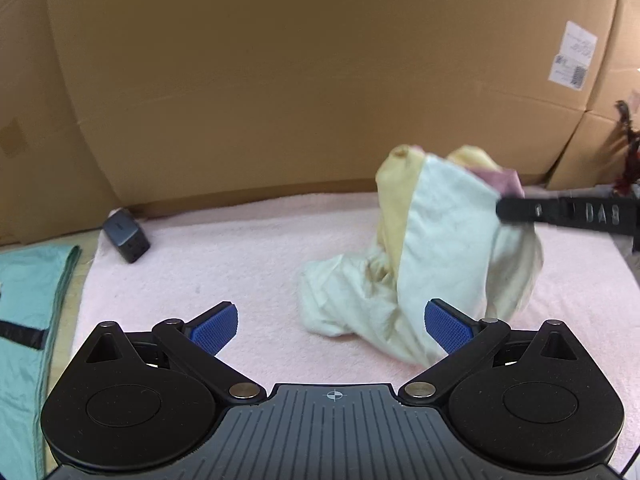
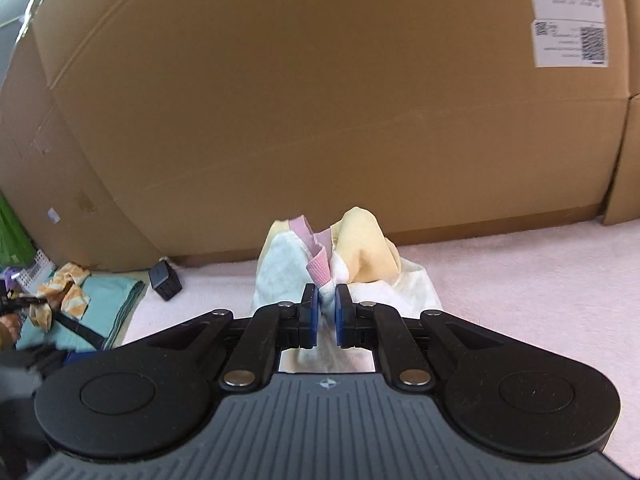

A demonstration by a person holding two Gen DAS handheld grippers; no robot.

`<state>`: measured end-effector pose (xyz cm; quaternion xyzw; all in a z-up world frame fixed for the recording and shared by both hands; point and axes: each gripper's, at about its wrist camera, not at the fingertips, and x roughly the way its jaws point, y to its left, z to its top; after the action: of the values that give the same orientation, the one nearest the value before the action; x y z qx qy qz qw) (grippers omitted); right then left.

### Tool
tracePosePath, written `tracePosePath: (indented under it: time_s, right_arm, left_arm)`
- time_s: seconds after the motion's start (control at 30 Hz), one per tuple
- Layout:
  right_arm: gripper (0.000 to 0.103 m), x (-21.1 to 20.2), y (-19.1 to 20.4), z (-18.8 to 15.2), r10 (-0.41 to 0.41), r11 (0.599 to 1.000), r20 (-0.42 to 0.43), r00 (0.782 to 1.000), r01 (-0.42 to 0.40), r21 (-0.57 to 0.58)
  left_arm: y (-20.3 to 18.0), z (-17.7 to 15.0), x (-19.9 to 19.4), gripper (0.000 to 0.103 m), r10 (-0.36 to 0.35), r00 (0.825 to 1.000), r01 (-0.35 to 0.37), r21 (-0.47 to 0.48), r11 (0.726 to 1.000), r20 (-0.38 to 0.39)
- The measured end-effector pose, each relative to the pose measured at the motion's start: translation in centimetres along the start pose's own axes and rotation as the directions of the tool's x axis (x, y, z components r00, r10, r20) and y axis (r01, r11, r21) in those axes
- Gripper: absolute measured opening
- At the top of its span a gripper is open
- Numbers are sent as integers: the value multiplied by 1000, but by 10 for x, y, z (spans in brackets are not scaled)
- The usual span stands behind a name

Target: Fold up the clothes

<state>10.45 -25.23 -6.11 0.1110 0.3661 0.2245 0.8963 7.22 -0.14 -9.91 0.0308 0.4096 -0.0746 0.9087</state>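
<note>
A small white and yellow garment (image 1: 436, 252) with pink ribbed trim is lifted partly off the pink towel (image 1: 240, 248); its lower part still rests there in a crumpled heap. My right gripper (image 2: 327, 300) is shut on the garment (image 2: 360, 252) near its pink trim, with cloth pinched between the blue pads (image 2: 310, 312). In the left wrist view the right gripper's finger (image 1: 516, 212) comes in from the right and holds the cloth's upper edge. My left gripper (image 1: 332, 326) hovers low over the towel, open, with nothing between its pads; its right pad sits just in front of the garment's lower fold.
A large cardboard box (image 1: 300, 80) walls off the back. A dark small charger block (image 1: 126, 236) lies at the towel's back left corner. A folded teal cloth (image 1: 28, 320) lies off the towel's left side, with an orange-and-white cloth (image 2: 66, 288) and a person's hand (image 2: 10, 326) beyond.
</note>
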Motion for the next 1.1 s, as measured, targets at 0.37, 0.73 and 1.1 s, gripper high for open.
tracePosePath:
  time_s: [0.37,0.73,1.1]
  right_arm:
    - [25,-16,-33,-31,-205,976,-84,975,210,58]
    - [29,11,-56,-19,-198,967,-102,975,211,142]
    - [4,-54,-50,-35,-240,945,43,970,224,240]
  left_arm:
    - [-40,7,26,103,-148,989,150,208,967,-24]
    - [-58,3,16,103,-202,979,203,304,931,-35]
    - [-42,5,23,103,-245,969,243,317,917,-34]
